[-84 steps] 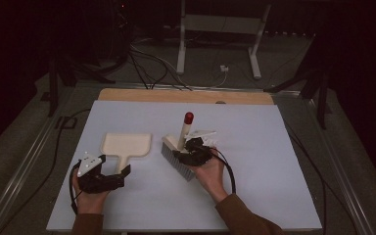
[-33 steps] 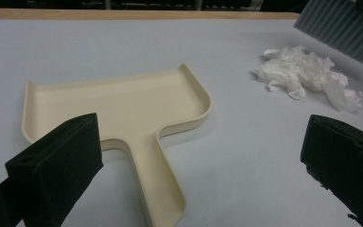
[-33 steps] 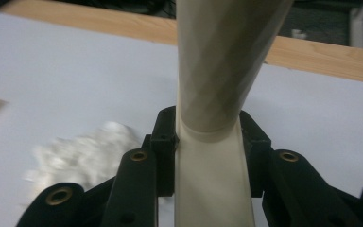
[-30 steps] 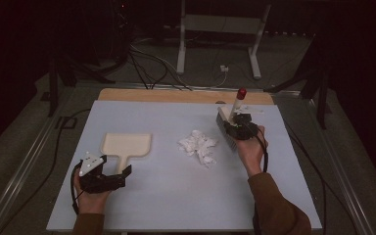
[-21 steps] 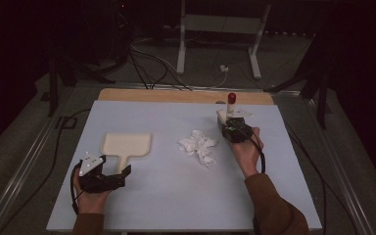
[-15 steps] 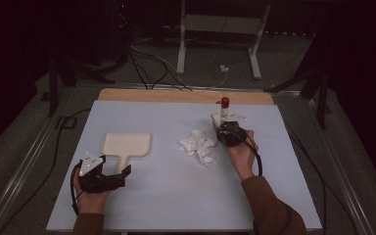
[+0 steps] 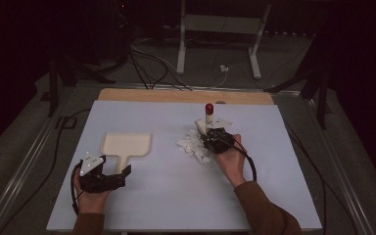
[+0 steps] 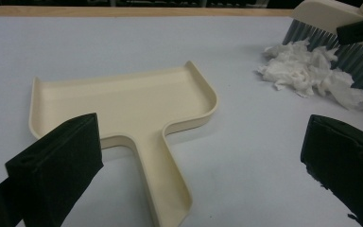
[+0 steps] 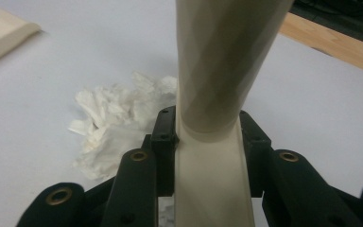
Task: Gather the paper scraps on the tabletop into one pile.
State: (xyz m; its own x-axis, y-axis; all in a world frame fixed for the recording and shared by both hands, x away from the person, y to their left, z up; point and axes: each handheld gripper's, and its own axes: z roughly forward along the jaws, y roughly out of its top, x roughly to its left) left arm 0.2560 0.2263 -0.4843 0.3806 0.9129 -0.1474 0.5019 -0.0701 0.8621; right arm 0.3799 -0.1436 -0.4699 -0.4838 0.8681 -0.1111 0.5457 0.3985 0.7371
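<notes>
A cream dustpan (image 7: 126, 145) lies flat on the pale table, its handle toward me. My left gripper (image 7: 123, 170) rests just beside that handle, open, with the dustpan (image 8: 123, 104) between and beyond its spread jaws. A pile of white paper scraps (image 7: 192, 146) sits mid-table. My right gripper (image 7: 217, 138) is shut on a cream brush with a red-tipped handle (image 7: 209, 108), held upright at the pile's right edge. The brush handle (image 9: 217, 71) rises between the closed jaws, with the scraps (image 9: 118, 118) to the left. The bristles (image 8: 354, 52) touch the scraps (image 8: 307, 75).
A wooden strip (image 7: 186, 96) runs along the table's far edge. Cables and a metal stand's legs (image 7: 215, 44) lie on the floor beyond. A cable (image 7: 54, 161) trails off the table's left side.
My right gripper has carried the brush from the far right of the table leftward and nearer, up against the paper pile. The left gripper and dustpan have stayed put.
</notes>
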